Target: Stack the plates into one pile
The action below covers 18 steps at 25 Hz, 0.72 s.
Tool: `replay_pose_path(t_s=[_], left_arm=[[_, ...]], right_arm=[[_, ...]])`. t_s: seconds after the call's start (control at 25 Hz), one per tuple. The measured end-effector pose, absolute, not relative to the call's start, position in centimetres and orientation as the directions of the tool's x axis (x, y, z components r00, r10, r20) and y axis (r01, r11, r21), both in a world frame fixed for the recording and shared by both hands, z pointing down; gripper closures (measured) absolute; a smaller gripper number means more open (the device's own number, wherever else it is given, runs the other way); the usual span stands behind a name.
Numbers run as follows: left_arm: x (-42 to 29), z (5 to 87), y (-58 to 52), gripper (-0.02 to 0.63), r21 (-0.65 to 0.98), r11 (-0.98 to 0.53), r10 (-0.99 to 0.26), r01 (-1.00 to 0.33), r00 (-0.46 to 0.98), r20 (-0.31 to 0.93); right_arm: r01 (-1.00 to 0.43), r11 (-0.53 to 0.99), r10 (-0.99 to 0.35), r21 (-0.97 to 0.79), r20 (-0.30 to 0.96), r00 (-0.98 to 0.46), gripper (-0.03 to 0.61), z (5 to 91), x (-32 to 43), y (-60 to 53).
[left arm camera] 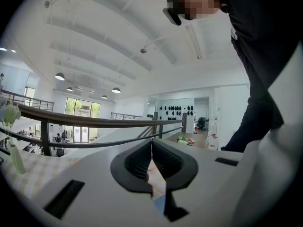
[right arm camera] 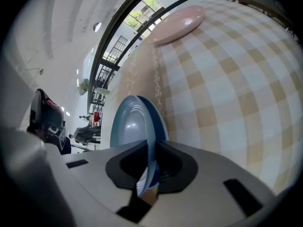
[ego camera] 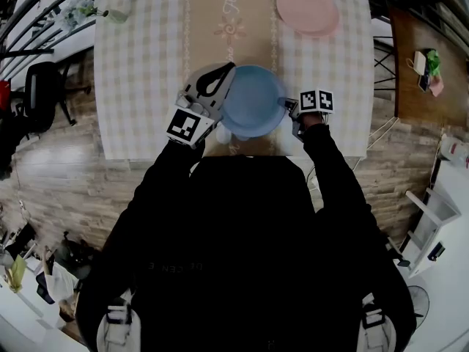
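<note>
Black sleeves (ego camera: 331, 169) hold both grippers at the table's (ego camera: 146, 64) near edge. Jaws of the right gripper (right arm camera: 152, 151) clamp the blue plate's (ego camera: 253, 101) rim; the left gripper (left arm camera: 151, 143) is closed and empty beside it. With the pink plate (ego camera: 308, 7) alone at the far corner, stacking is still ahead.

At the front edge of the table (ego camera: 146, 64), the near plate (ego camera: 253, 101) is between the left gripper (ego camera: 229, 70) and right gripper (ego camera: 288, 107). The far plate (ego camera: 308, 7) lies back right, the vase (ego camera: 113, 15) back left.
</note>
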<state>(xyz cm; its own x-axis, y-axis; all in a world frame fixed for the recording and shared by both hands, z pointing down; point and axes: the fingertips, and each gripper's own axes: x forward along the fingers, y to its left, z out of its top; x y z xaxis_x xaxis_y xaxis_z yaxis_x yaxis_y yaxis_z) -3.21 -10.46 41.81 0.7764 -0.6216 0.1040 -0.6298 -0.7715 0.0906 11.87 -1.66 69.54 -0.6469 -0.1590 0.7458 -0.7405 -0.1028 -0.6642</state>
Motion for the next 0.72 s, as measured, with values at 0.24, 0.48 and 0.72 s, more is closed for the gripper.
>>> replay_pose_path(t_s=[0.24,0.48,0.72], left_arm=[[-2.6,41.2,-10.7,0.594,0.072,-0.777,-0.619,-0.626,0.779,0.099],[-1.5,40.9,-10.3,0.594,0.066,-0.784,-0.611,-0.617,0.786,0.098],[-0.2,40.9,-9.8,0.594,0.064,-0.799,-0.591,-0.598,0.801,0.095]], right_arm=[[-0.723,-0.138,-0.200,-0.677,0.734,-0.649,0.395,68.9,13.0,-2.1],[-0.734,-0.137,-0.248,-0.665,0.740,-0.625,0.377,68.0,15.2,-3.2],[-0.747,-0.129,-0.292,-0.652,0.745,-0.600,0.379,67.0,17.5,-4.8]])
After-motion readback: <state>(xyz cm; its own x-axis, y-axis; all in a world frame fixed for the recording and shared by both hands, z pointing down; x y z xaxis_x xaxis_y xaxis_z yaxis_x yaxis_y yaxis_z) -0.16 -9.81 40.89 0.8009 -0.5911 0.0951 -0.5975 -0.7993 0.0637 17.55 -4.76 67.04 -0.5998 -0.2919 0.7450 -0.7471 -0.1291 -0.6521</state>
